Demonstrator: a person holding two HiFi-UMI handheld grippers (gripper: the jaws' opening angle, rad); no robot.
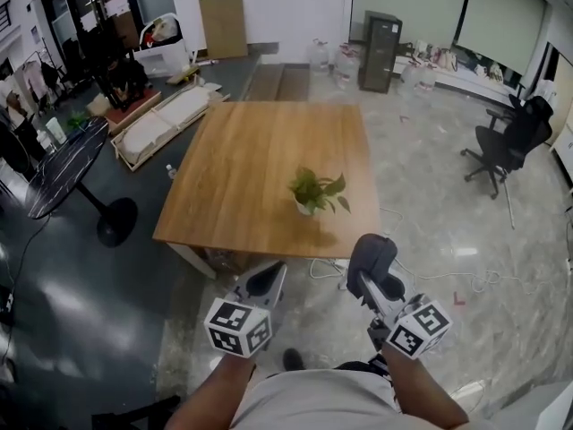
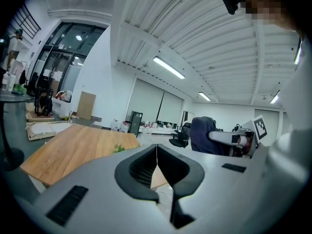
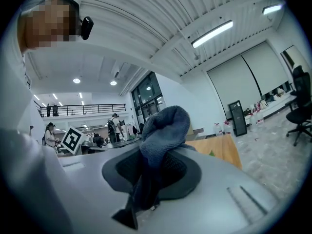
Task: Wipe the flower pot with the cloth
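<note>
Starting at the flower pot (image 1: 306, 209): small, white, upright on the wooden table (image 1: 242, 164), toward the near edge and right of centre, well apart from both grippers, not yet touched. Looks light and top-heavy, so likely to skid or tip under a one-sided rub, and near enough to that edge to go over if shoved this way. Worth watching the leaves (image 1: 320, 187) as well: spilling out over the rim, easy to snag or bruise with a sweeping wipe. On to the cloth (image 3: 163, 128): dark blue, pinched low down in the right gripper (image 3: 152, 172), clamped firmly on it, most of the fabric bunched in a wad above the jaws. Liable, loose like that, to drag out of the grip or flop onto the plant instead of the pot wall. Left gripper (image 2: 157, 161) closed up, jaws meeting, nothing between them, so no bracing of the pot without opening first. Both held low in front of the body, short of the table. Further out: a pale cable (image 1: 324, 267) looping over the floor just off the table's near edge, right in the line of approach, a trip or snag risk. Off to the right, a black office chair (image 1: 506, 141), well clear. To the left, a round dark side table (image 1: 67, 164) and a long flat package (image 1: 166, 119) on the floor, neither in the way.
</note>
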